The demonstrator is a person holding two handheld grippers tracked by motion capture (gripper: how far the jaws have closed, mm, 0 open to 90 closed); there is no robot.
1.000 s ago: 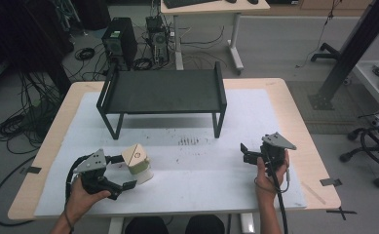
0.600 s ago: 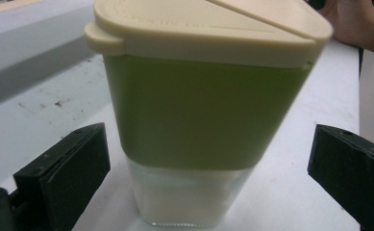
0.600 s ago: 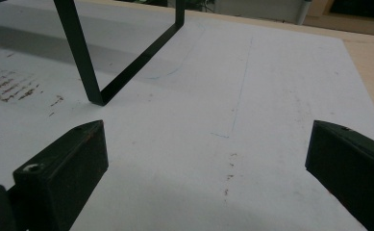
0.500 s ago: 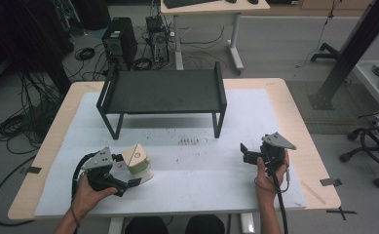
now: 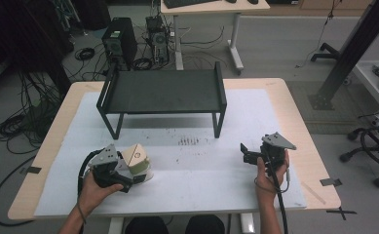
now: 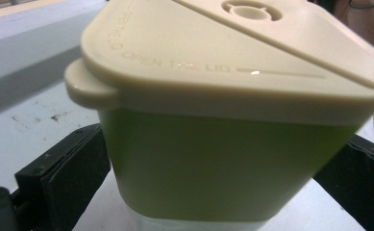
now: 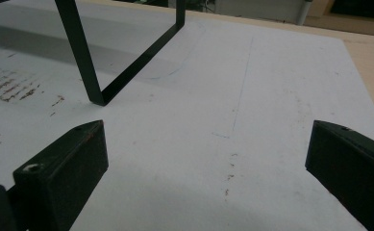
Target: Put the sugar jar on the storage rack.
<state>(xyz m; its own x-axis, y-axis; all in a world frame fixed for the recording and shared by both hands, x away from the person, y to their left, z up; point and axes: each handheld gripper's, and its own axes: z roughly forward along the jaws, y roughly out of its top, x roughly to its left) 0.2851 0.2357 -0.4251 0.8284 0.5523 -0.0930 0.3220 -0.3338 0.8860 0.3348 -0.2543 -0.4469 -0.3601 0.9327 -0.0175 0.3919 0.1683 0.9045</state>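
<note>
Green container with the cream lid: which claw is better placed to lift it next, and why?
Left. The left claw has its jaws on either side of the green container, seemingly touching its sides. The right claw hangs open over bare table, well apart from it.

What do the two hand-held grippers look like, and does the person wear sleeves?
Both are black. The left gripper and the right gripper each carry a grey three-cornered plate on top. A black cable trails from each towards the table's near edge. The blocky black fingers show small reddish marks. The forearms are bare, with no sleeves visible; a thin band circles the left wrist.
</note>
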